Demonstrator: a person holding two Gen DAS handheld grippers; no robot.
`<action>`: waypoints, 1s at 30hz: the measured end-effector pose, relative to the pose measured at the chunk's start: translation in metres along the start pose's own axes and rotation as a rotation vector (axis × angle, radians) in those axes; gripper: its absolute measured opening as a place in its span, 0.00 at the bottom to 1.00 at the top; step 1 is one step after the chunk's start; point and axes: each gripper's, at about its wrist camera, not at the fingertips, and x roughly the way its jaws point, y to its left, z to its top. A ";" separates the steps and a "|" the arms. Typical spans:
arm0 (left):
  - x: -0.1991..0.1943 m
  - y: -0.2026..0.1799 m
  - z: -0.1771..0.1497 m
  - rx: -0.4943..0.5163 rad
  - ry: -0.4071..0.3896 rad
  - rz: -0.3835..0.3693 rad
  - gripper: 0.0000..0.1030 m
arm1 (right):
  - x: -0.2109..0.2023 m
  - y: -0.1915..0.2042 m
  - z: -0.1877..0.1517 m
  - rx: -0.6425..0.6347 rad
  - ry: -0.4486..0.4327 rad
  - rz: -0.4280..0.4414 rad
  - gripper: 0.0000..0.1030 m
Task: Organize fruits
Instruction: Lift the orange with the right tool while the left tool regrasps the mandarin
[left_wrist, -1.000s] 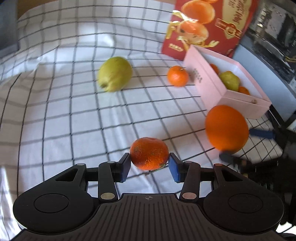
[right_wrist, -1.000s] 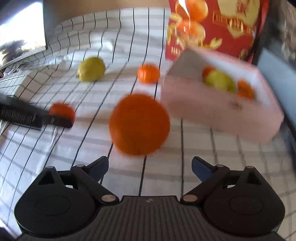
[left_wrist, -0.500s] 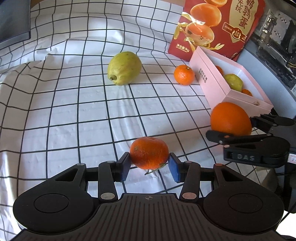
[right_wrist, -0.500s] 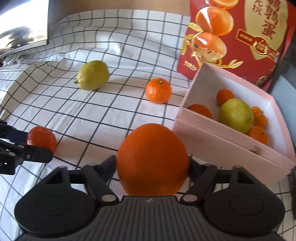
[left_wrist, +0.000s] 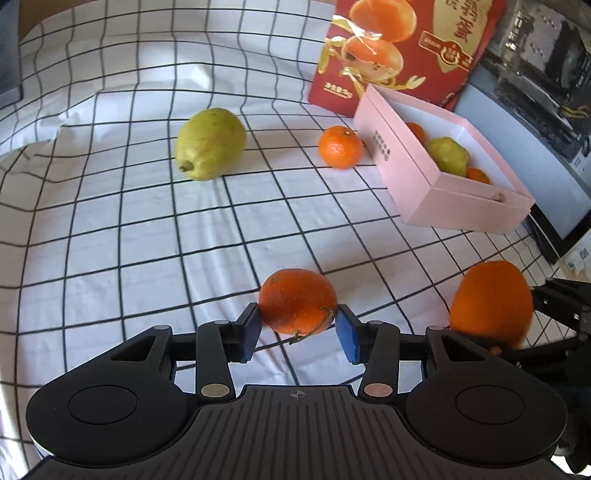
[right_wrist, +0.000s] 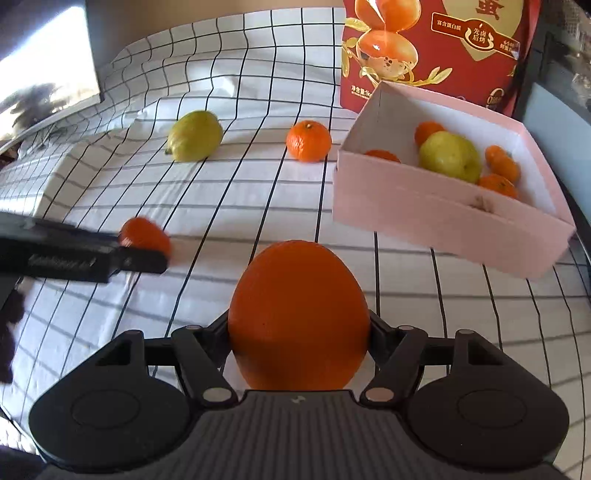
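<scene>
My left gripper (left_wrist: 297, 328) is shut on a small mandarin (left_wrist: 297, 301), its blue pads pressing both sides just above the checked cloth. In the right wrist view my right gripper (right_wrist: 299, 339) is shut on a large orange (right_wrist: 299, 314), which hides the fingertips. That orange (left_wrist: 489, 301) also shows at the right edge of the left wrist view. A pink box (right_wrist: 424, 206) ahead to the right holds a green fruit (right_wrist: 450, 157) and several mandarins. A loose green fruit (left_wrist: 210, 144) and another mandarin (left_wrist: 340, 147) lie on the cloth further back.
A tall red carton (left_wrist: 399, 48) stands behind the pink box (left_wrist: 406, 173). The white checked cloth (left_wrist: 129, 240) is wrinkled at the back left. A dark screen (right_wrist: 48, 74) sits at the far left, and dark equipment lies past the table's right edge.
The right gripper's jaws went from wide open around the large orange to closed on it. The left gripper kept still with the mandarin in its grip.
</scene>
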 end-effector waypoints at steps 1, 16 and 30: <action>0.001 -0.001 0.000 0.007 -0.001 0.003 0.48 | -0.002 0.001 -0.003 -0.009 -0.003 -0.005 0.69; 0.015 -0.009 0.014 0.066 0.010 -0.025 0.48 | 0.000 0.004 -0.019 -0.022 -0.006 -0.051 0.75; 0.018 -0.025 0.013 0.158 0.024 0.057 0.36 | 0.012 0.007 -0.002 -0.086 -0.046 -0.024 0.78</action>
